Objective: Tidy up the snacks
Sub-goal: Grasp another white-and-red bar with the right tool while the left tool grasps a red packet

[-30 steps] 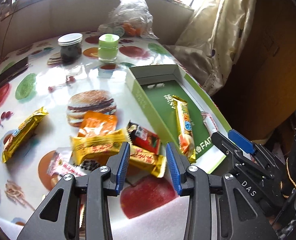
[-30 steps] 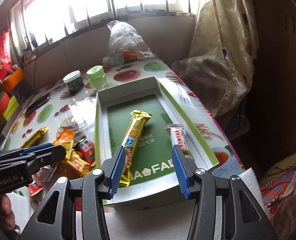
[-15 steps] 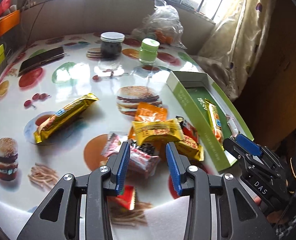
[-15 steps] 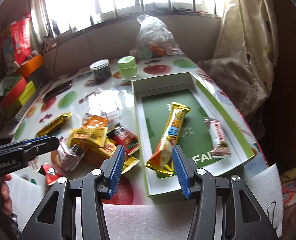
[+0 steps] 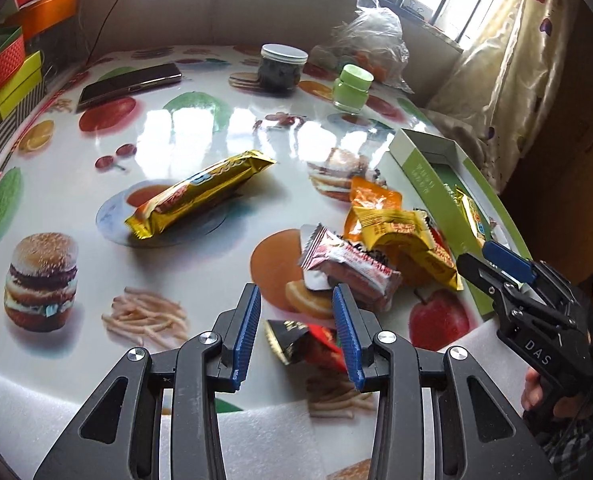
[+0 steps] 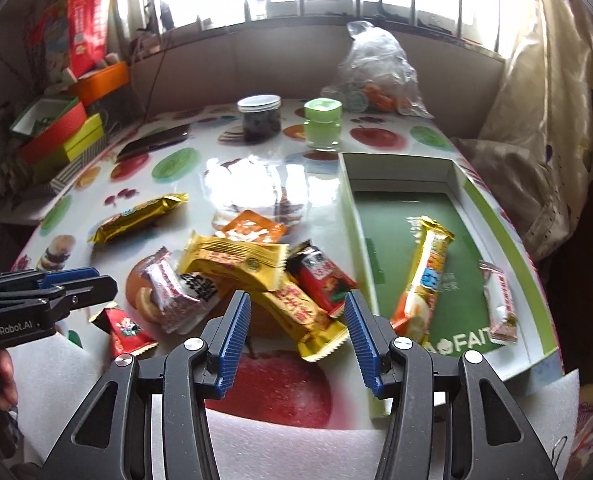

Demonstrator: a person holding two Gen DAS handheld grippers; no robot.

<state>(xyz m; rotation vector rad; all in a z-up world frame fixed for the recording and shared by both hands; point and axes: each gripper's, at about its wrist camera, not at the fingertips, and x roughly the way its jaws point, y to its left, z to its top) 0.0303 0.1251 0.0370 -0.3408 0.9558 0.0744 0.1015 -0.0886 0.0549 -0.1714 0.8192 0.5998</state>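
Both views have swung left since a moment ago. The left tongs [image 5: 296, 330], jaws wide and empty, now hover over a small red packet [image 5: 316, 346] at the near tabletop [image 5: 200, 128] edge rather than the snack pile [image 6: 256, 272]. The right tongs [image 6: 296, 332], also wide and empty, now face the pile instead of the green box [image 6: 492, 216].

A long gold bar [image 5: 198, 196] lies alone, well apart to the pile's left. The box sits just right of the pile and holds a gold bar [image 6: 428, 276] and a small white packet [image 6: 500, 304]. Behind stand a dark jar [image 6: 259, 118], a green jar [image 6: 322, 124], a plastic bag [image 6: 376, 72] and a phone [image 5: 130, 84].

White foam [image 6: 280, 452] lines the near edge. Bare tabletop lies between the pile and the jars.
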